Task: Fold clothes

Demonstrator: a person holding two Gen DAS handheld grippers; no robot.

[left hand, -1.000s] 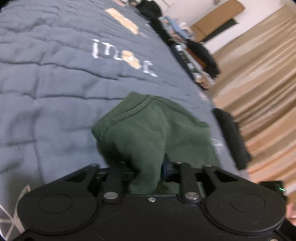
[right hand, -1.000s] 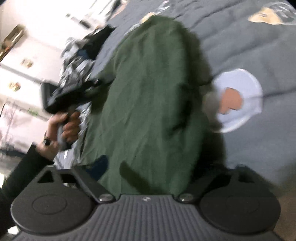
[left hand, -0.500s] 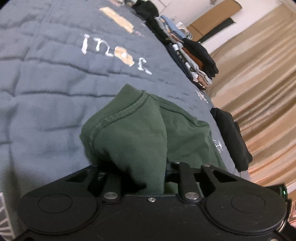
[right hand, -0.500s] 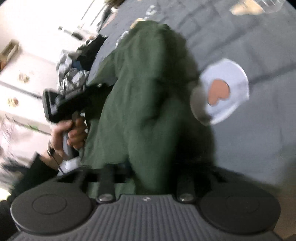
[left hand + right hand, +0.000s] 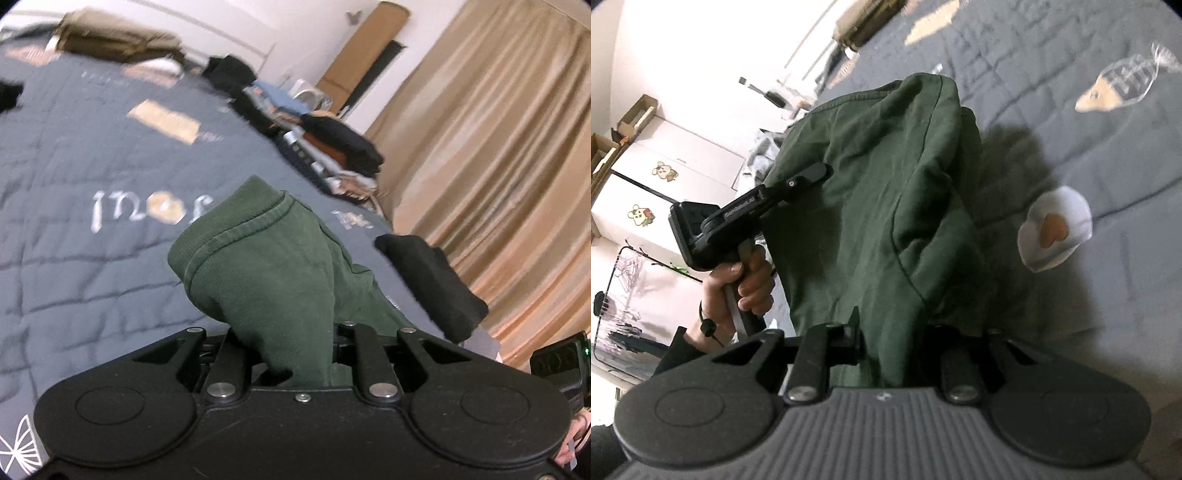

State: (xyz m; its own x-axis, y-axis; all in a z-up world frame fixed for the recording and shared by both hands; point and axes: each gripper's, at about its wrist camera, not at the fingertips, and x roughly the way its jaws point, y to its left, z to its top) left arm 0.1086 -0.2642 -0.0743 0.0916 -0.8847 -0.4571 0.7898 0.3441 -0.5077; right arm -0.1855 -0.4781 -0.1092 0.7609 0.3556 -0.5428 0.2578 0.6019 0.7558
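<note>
Dark green knit, the garment [image 5: 886, 206] hangs bunched between two handheld grippers above a grey quilted bedspread [image 5: 74, 240]. The left gripper [image 5: 291, 354] pinches a ribbed hem edge. The right gripper [image 5: 886, 354] is closing its jaws on another fold, with the cloth pressed between them. Both bites look shallow and near the fabric's edge, so the cloth could slip out as its weight drags, or the fold could land crooked if one hand leads.
</note>
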